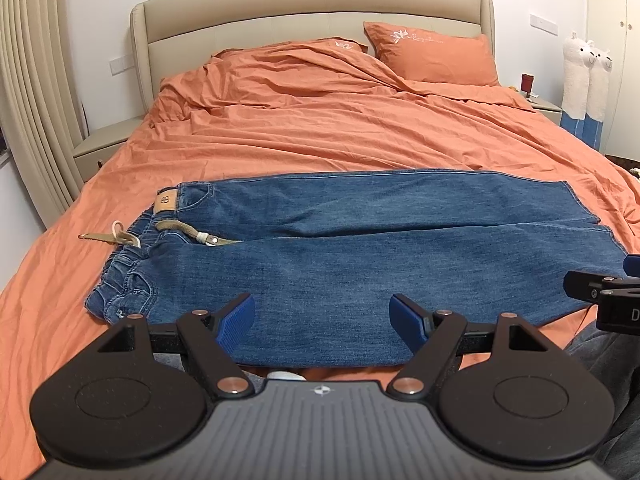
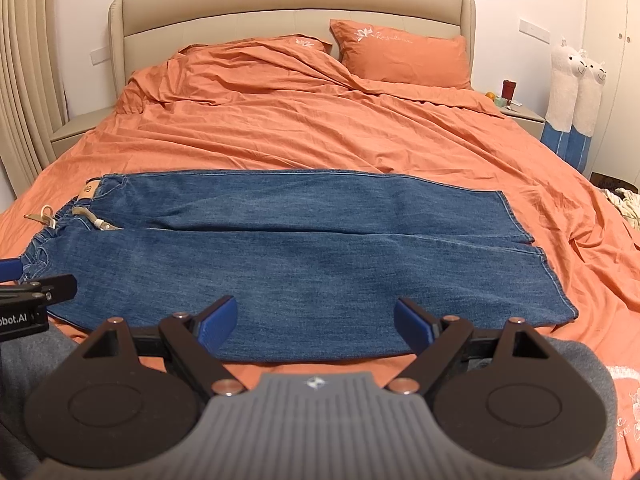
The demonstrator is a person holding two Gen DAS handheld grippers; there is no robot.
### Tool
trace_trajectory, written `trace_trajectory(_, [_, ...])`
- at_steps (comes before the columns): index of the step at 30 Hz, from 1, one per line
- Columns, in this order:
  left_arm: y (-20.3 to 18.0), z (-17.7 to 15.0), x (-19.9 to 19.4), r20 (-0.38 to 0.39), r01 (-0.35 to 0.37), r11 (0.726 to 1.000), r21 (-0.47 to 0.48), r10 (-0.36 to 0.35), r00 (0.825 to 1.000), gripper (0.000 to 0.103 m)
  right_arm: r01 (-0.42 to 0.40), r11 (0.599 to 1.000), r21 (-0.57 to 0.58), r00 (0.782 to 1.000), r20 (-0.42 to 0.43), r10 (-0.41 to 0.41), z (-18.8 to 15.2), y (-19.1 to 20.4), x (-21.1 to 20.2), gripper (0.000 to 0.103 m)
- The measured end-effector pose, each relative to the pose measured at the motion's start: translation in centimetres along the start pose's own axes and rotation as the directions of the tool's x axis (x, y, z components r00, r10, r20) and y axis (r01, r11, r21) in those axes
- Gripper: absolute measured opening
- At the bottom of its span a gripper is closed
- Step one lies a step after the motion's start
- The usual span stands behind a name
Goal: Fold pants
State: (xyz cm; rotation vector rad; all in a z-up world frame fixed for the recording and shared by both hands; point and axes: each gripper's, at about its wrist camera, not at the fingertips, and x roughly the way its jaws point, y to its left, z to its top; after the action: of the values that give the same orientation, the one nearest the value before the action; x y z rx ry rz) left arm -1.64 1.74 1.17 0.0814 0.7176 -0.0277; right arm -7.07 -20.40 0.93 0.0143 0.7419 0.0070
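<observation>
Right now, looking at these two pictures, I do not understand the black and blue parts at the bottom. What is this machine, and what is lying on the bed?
There is no robot. A person holds two hand tools, each with a camera looking forward along its fingers. One picture comes from the left gripper, the other from the right gripper. Both have their jaws wide open and hold nothing. On the orange bed blue jeans lie flat, unfolded, waistband to the left, leg ends to the right. A pillow leans at the headboard.
</observation>
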Motion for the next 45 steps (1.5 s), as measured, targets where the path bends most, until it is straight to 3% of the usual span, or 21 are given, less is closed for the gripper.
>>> trace_trajectory(35, [1.4, -0.6, -0.6, 0.013, -0.016, 1.000, -0.006, 0.016, 1.000, 0.090, -0.008, 1.000, -0.030, 1.000, 0.029, 0.009, 0.0, 0.6, -0.8, 0.082])
trace_trajectory(43, [8.4, 2.0, 2.0, -0.001, -0.014, 1.000, -0.025, 0.014, 1.000, 0.068, -0.115, 0.992, -0.054, 0.984, 0.130, 0.121, 1.3, -1.0, 2.3, 0.082])
trace_trajectory(45, [10.9, 2.8, 3.3, -0.015, -0.016, 0.999, -0.045, 0.015, 1.000, 0.061, -0.115, 0.992, -0.051, 0.986, 0.118, 0.120, 2.0, -1.0, 4.3, 0.082])
